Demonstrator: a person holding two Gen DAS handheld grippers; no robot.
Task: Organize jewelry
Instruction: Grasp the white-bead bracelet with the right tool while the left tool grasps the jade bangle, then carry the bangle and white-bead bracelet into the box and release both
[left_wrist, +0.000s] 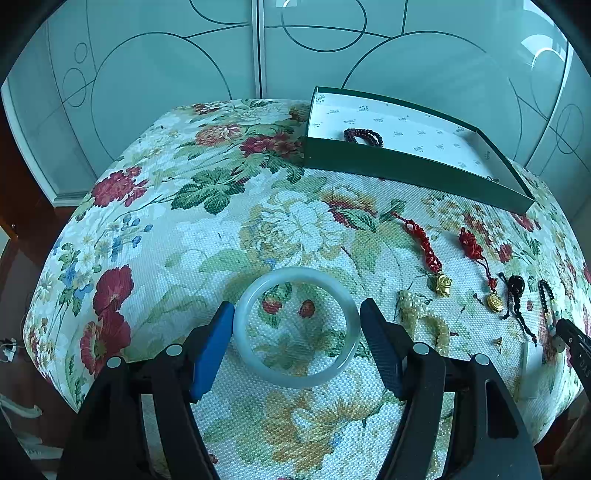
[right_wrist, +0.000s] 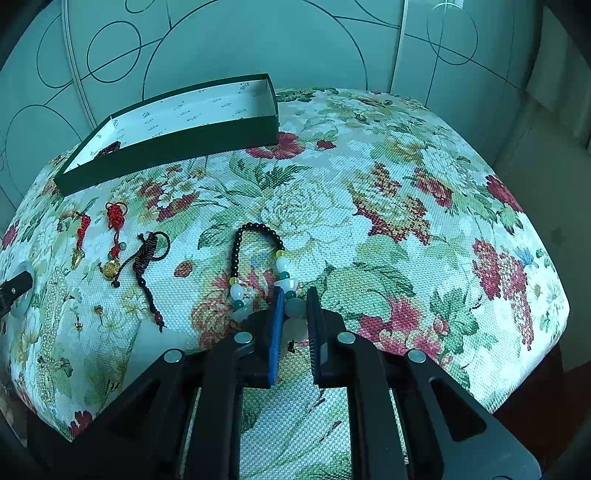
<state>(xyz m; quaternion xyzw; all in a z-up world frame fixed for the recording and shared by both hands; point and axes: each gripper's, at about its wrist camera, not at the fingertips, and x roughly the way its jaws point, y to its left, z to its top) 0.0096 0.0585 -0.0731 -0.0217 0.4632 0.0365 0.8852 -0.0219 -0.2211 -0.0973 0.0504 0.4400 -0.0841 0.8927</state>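
Note:
A pale jade bangle (left_wrist: 255, 354) lies flat on the floral cloth between the open jaws of my left gripper (left_wrist: 297, 308), one finger on each side, just touching or nearly so. My right gripper (right_wrist: 295, 290) is shut on the pale bead end of a black bead bracelet (right_wrist: 255, 229) that lies on the cloth ahead. A green box (left_wrist: 406, 166) with a white lining holds a dark red bead bracelet (left_wrist: 364, 136); the box also shows in the right wrist view (right_wrist: 177, 142).
Two red knotted charms with gold pendants (left_wrist: 428, 254) (left_wrist: 480, 266), a black cord charm (left_wrist: 517, 291) and a pearl strand (left_wrist: 424, 317) lie on the cloth right of the bangle. Frosted wardrobe doors (left_wrist: 166, 74) stand behind the cushion, whose edges drop off all round.

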